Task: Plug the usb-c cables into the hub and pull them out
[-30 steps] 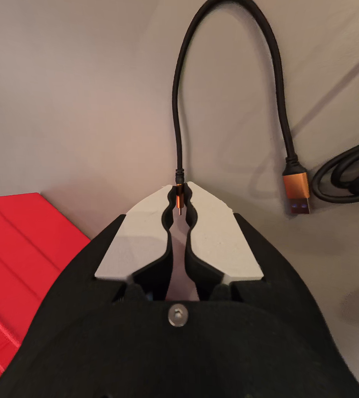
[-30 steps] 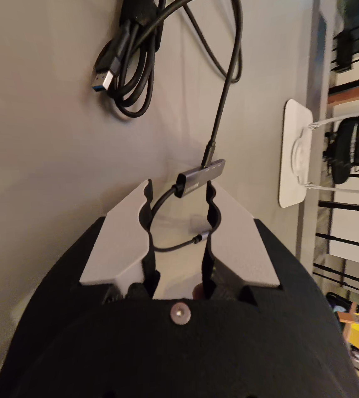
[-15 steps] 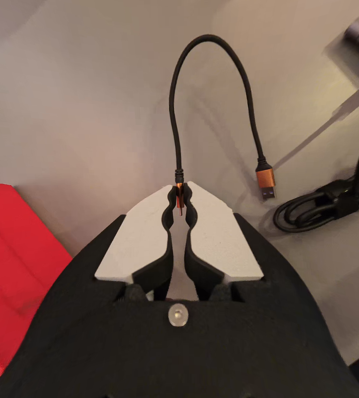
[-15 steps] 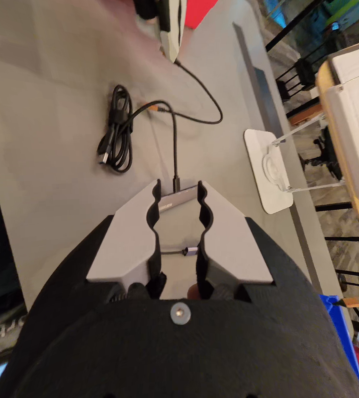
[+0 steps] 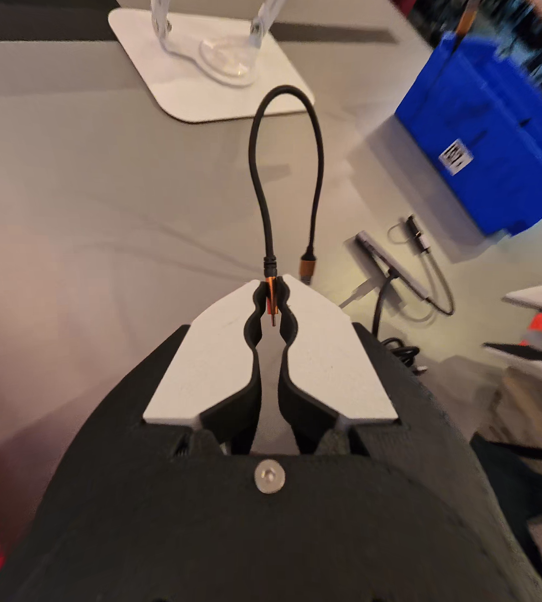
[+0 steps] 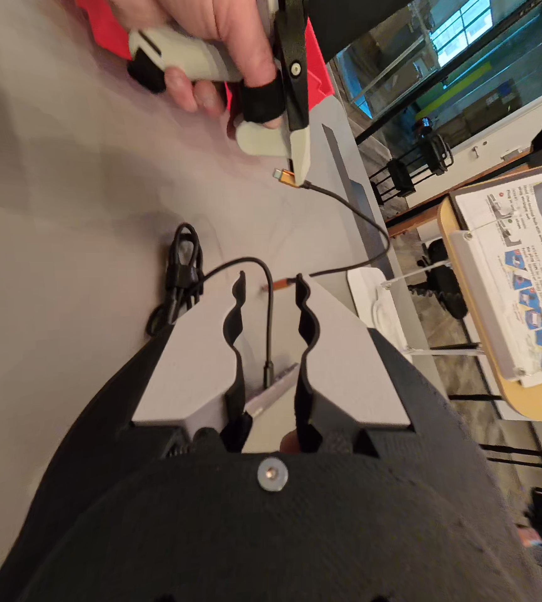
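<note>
My left gripper (image 5: 271, 283) is shut on the orange USB-C plug (image 5: 271, 304) of a short black cable (image 5: 287, 97), held above the table. The cable's orange USB-A end (image 5: 307, 268) hangs near the fingertips. The grey hub (image 5: 390, 260) lies on the table to the right, with a black cable (image 5: 378, 303) plugged into it. In the right wrist view my right gripper (image 6: 269, 280) is open over the hub (image 6: 273, 392), which shows between its fingers near their base, not pinched. The left gripper (image 6: 292, 176) with the orange plug (image 6: 284, 178) shows farther off.
A bundled black cable (image 6: 181, 277) lies left of the hub. A white stand base (image 5: 211, 65) sits at the back, a blue bin (image 5: 491, 130) at the right. A red sheet (image 6: 107, 35) lies beyond the hand holding the left gripper (image 6: 224, 49). Left tips to right tips: about 15 cm.
My left gripper has lifted and swung with the plug, so the stand and blue bin come into view. My right gripper has moved forward over the hub, which now sits deeper between its fingers.
</note>
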`<state>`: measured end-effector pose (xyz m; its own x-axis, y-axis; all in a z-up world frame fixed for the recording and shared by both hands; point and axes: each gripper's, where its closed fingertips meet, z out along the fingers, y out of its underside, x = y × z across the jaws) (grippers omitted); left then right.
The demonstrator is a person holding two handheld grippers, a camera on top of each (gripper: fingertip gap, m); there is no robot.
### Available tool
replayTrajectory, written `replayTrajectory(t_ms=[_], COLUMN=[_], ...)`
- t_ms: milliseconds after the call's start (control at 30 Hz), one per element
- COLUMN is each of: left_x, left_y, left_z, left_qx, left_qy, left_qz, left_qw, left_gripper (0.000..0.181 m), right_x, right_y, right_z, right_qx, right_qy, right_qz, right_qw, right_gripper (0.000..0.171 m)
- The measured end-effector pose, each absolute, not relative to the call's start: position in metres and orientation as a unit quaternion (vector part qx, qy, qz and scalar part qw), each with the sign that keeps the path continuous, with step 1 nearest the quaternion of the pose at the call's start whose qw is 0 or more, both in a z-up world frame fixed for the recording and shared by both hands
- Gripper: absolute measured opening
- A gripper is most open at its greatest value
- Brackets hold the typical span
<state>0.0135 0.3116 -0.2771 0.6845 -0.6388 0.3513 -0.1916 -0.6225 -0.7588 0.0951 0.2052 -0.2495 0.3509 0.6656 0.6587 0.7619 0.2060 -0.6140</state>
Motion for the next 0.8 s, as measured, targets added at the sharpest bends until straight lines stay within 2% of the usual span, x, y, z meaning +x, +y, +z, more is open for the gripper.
replayTrajectory(t_ms=[200, 367, 700, 800], left_x=[0.029, 0.05, 0.079, 0.084], left_y=[0.302, 0.282, 0.249, 0.241], left_z=[-0.239, -0.202, -0.157, -0.153], left_qx=[-0.792, -0.732, -0.643, -0.626], left_qy=[0.183, 0.181, 0.187, 0.191], left_qz=[-0.422, -0.488, -0.573, -0.591], left_qw=[0.402, 0.44, 0.472, 0.471], left_gripper=[0.005, 0.005, 0.005, 0.005], right_x=[0.074, 0.071, 0.061, 0.061], right_y=[0.221, 0.236, 0.241, 0.238], right_z=[-0.228, -0.191, -0.171, -0.164], right_qx=[-0.652, -0.668, -0.662, -0.644], right_qy=[-0.479, -0.354, -0.259, -0.239], right_qz=[0.046, 0.199, 0.411, 0.466], right_qw=[0.586, 0.624, 0.571, 0.557], right_gripper=[0.026, 0.017, 0.018, 0.009])
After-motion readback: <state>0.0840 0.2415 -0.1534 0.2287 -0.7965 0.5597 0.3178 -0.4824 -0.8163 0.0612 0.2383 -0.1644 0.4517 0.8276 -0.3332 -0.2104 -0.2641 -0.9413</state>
